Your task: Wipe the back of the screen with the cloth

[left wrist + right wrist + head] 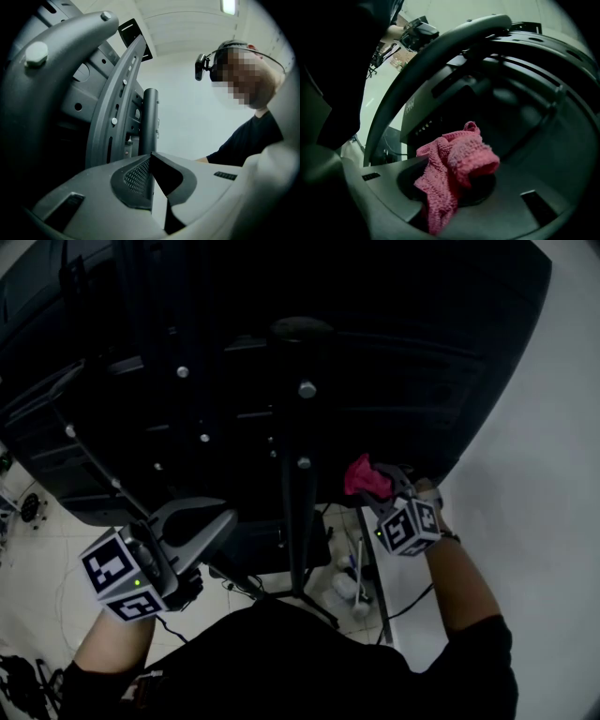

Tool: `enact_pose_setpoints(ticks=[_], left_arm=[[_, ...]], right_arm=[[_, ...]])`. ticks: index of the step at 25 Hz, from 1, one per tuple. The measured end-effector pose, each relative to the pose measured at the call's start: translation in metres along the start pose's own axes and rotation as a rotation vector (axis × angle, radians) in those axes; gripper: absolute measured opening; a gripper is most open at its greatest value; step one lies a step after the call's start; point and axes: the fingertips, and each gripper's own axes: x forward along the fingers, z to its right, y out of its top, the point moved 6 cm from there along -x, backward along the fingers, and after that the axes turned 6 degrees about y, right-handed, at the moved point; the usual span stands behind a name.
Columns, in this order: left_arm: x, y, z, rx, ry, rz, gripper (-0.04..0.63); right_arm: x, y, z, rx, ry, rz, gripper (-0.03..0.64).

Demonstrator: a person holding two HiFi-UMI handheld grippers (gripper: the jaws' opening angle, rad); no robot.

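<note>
screen back [403, 362], cloth [457, 164] in right gripper [384, 488]

The back of the screen [281, 352] fills the upper two thirds of the head view. Its stand column [298, 512] runs from the mount at upper centre down to lower centre. Left of the column, below the screen's lower edge, sits the left gripper [217, 515], in the lower left of the frame. Right of the column, at the screen's lower edge, sits the right gripper [380, 486], with the cloth [364, 474] between its jaws. Cables [23, 681] lie on the floor at far lower left.

In the right gripper view the cloth sits at lower centre – the screen behind it.
</note>
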Motion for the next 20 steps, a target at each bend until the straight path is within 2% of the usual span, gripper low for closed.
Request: enact_pose_setpoints(ticks=[2, 4, 9, 15, 20], left_arm=[[-0.002, -0.001, 0.001, -0.002, 0.002, 0.001, -0.003], [-0.004, -0.002, 0.002, -0.004, 0.007, 0.002, -0.003], [-0.005, -0.005, 0.001, -0.012, 0.015, 0.000, -0.003], [-0.009, -0.006, -0.003, -0.021, 0.026, 0.013, -0.003], [-0.021, -0.006, -0.001, -0.023, 0.039, 0.036, -0.003]], right_arm=[[0.024, -0.001, -0.013, 0.024, 0.029, 0.001, 0.114], [0.021, -0.027, -0.014, 0.061, 0.028, -0.019, 0.114], [-0.024, -0.103, 0.014, 0.147, -0.050, -0.132, 0.110], [-0.077, -0.208, 0.054, 0.198, -0.162, -0.398, 0.110], [-0.096, -0.237, 0.066, 0.217, -0.253, -0.676, 0.109]])
